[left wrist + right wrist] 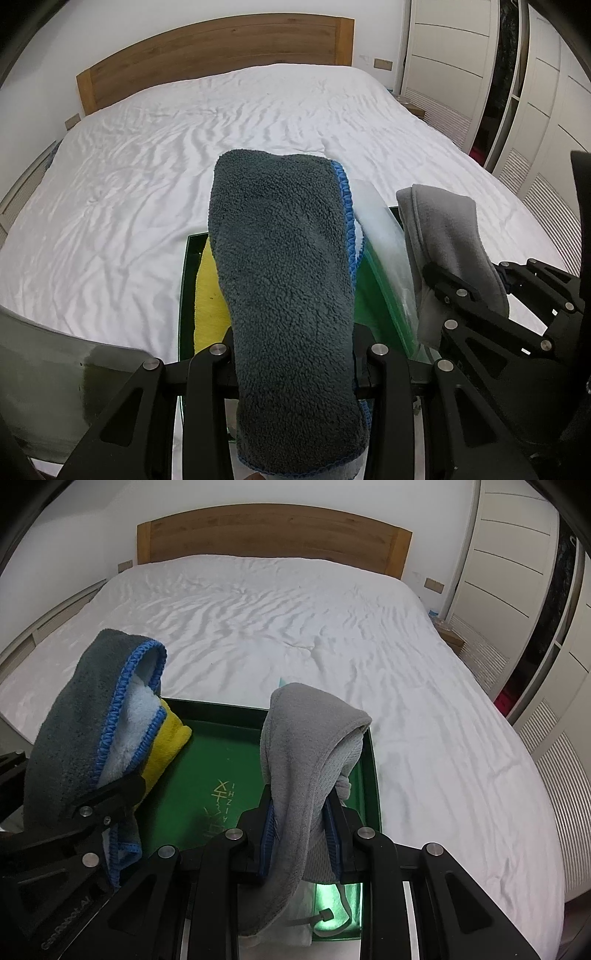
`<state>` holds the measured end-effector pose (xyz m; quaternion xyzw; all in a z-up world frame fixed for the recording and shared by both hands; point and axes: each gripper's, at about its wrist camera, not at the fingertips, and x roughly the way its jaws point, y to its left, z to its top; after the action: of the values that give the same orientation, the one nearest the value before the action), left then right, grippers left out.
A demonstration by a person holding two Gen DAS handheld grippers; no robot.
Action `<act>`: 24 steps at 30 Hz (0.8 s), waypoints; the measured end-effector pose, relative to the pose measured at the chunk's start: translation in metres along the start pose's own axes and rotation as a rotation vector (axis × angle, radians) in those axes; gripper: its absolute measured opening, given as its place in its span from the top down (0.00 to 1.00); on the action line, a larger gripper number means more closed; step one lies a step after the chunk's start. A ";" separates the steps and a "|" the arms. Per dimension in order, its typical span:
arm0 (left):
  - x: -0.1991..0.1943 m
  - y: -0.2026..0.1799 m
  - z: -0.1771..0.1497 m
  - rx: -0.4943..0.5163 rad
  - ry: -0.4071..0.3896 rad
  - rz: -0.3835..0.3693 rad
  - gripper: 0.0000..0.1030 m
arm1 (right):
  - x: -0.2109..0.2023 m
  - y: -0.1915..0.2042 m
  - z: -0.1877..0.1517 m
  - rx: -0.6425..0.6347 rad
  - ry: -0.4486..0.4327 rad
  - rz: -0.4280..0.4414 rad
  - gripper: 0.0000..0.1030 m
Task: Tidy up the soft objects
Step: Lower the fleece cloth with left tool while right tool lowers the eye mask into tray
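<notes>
dark grey blue-edged towel (288, 295) | light grey cloth (303, 760) | both folded, above green tray (207, 746)

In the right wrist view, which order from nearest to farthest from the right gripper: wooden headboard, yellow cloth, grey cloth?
1. grey cloth, clamped in the right gripper.
2. yellow cloth, left, in the green box.
3. wooden headboard, across the bed.

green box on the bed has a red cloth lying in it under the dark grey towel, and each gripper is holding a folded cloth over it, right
Not quite: the cloth lying in the green box is yellow, not red, as the right wrist view shows. The rest holds: the left gripper holds the dark grey towel, the right gripper the light grey cloth.
</notes>
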<state>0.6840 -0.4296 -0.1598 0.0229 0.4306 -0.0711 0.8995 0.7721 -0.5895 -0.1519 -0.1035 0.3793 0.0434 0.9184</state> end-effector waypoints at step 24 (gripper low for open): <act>0.006 0.003 0.000 -0.003 0.002 0.003 0.69 | 0.023 -0.007 -0.005 -0.015 0.010 -0.003 0.77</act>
<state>0.6886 -0.4269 -0.1643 0.0225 0.4315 -0.0692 0.8992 0.7860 -0.5974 -0.1706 -0.1112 0.3834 0.0445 0.9158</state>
